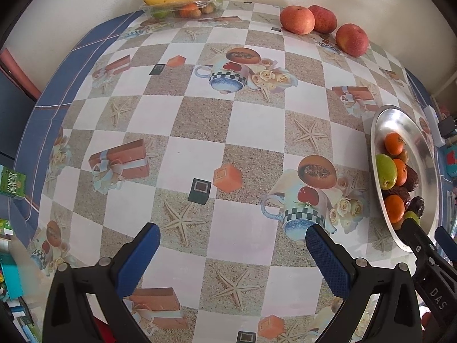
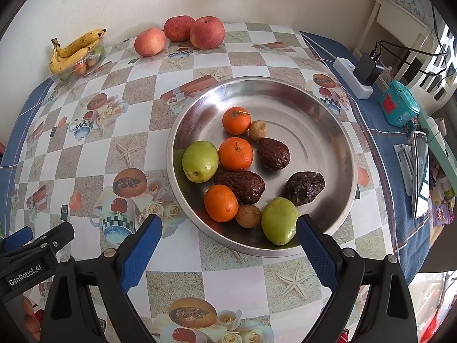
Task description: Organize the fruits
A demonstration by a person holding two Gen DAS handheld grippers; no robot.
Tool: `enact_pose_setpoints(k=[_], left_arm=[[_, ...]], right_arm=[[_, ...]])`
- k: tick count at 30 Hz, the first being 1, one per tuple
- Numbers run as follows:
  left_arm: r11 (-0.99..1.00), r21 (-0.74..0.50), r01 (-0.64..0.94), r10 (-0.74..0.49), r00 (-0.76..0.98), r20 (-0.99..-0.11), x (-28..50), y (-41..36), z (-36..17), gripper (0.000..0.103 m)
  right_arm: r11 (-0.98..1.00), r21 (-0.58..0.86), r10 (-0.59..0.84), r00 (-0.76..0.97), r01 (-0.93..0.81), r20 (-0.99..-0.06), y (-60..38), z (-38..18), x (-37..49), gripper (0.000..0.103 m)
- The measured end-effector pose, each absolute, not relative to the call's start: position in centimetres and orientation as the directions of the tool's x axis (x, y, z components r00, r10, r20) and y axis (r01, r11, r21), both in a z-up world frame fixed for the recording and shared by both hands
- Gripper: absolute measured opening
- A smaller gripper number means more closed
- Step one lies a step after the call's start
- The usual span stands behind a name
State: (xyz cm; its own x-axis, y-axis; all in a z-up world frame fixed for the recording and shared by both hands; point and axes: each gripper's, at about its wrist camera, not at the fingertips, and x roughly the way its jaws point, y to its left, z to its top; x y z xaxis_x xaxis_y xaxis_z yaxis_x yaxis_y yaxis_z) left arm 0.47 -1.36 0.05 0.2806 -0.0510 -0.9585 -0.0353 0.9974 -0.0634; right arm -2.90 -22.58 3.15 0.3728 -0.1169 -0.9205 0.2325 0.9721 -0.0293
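- We held the left gripper (image 1: 232, 235) and right gripper (image 2: 228, 227) with jaws wide, holding nothing.
- The metal bowl (image 2: 328, 120) held three oranges (image 2: 236, 153), two green fruits (image 2: 200, 161), three dates (image 2: 273, 154) and two small brown fruits (image 2: 257, 130).
- Three apples (image 2: 207, 32) sat by the wall (bananas (image 2: 74, 49) lay on a tray beside them).

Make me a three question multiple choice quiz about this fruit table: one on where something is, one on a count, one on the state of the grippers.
1. Where do the bananas lie?
A. in the metal dish
B. on a clear plastic tray by the wall
C. beside the power strip

2. How many oranges are in the metal dish?
A. one
B. three
C. five

3. How is the right hand-held gripper?
A. open, holding nothing
B. shut on an apple
C. shut on a banana

Answers: 1 B, they rest on the clear plastic tray at the wall. 2 B, three oranges show there. 3 A, its blue fingers stand apart, nothing between them.
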Motion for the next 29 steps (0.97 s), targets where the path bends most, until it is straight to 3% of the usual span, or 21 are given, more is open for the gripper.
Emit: enact_pose_setpoints(k=[29], left_arm=[[0.996,-0.055,-0.067,-0.033,0.302,-0.953,0.24,-0.92,0.38,0.103]], right_arm=[[0.972,-0.033,-0.118,0.367,0.231,-0.923,-22.57,3.03,-2.96,0.095]])
